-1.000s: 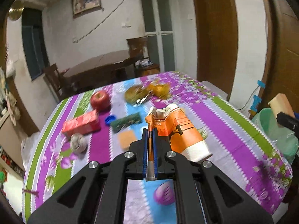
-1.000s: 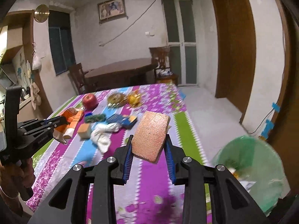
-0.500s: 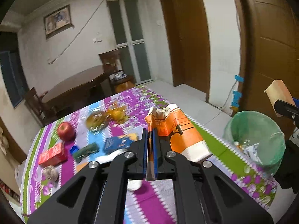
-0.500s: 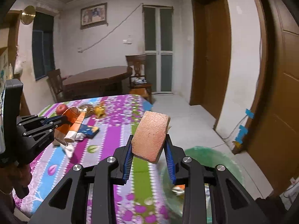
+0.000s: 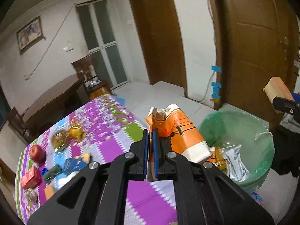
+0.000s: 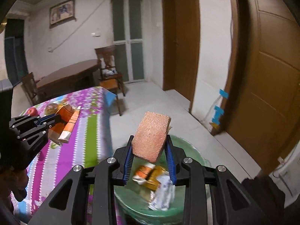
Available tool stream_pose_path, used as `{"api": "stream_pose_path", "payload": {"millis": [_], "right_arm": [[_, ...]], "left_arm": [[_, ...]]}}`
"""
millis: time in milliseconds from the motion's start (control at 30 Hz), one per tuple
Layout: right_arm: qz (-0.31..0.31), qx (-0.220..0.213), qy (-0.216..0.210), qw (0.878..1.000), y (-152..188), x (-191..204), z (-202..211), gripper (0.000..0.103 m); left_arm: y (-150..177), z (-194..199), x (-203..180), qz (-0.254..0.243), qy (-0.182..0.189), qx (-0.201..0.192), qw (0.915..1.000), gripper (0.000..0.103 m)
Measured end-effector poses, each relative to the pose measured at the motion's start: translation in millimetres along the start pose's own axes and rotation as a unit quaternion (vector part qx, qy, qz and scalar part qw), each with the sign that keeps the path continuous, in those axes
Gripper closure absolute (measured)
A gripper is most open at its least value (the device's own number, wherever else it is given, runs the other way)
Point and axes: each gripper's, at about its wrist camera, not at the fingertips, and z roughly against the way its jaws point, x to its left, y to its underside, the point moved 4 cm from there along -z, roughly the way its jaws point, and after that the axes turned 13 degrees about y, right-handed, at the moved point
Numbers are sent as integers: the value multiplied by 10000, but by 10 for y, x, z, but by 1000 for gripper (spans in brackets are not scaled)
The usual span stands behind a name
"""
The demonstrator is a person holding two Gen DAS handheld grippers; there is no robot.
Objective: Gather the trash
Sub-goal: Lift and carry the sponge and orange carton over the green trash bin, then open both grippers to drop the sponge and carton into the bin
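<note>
2 hand-held grippers: carton, sponge over bin.

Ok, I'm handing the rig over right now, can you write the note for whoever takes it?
Left gripper: shut on the orange carton, held over the table edge, beside the bin.
Right gripper: shut on the sponge, directly above the bin.
Done: some wrappers already in the bin.
Left: drop sponge, then carton; the table holds more items, some perhaps trash. The apple looks whole.
</note>
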Motion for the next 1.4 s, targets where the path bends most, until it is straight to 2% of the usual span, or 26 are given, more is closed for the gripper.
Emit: {"api": "stream_pose_path", "payload": {"millis": [200,367,567,733,1233,1400], "right_arm": [[-59,255,355,9990,111,-387,-171,70],[-116,579,441,9973,207,-593,-339,70],[-155,1031,399,9937,312,-671,-556,70],[-216,1304,172,9911,339,-614,-674,70],[-15,2014,-21,9795,493,-351,-1099,70],[134,2104,-12,9775,561,-266,-1196,70]], "left_arm": [[-80,-369,-369,-218,455,236,9984,99],[-137,-591,-618,-451,708,384,9957,99],[-141,-790,-847,-768,1048,600,9897,99],[-99,-919,-955,-844,1399,797,9833,99],[42,-1107,-981,-991,1427,1171,9778,99],[94,-1158,-953,-917,1547,1280,9753,99]]}}
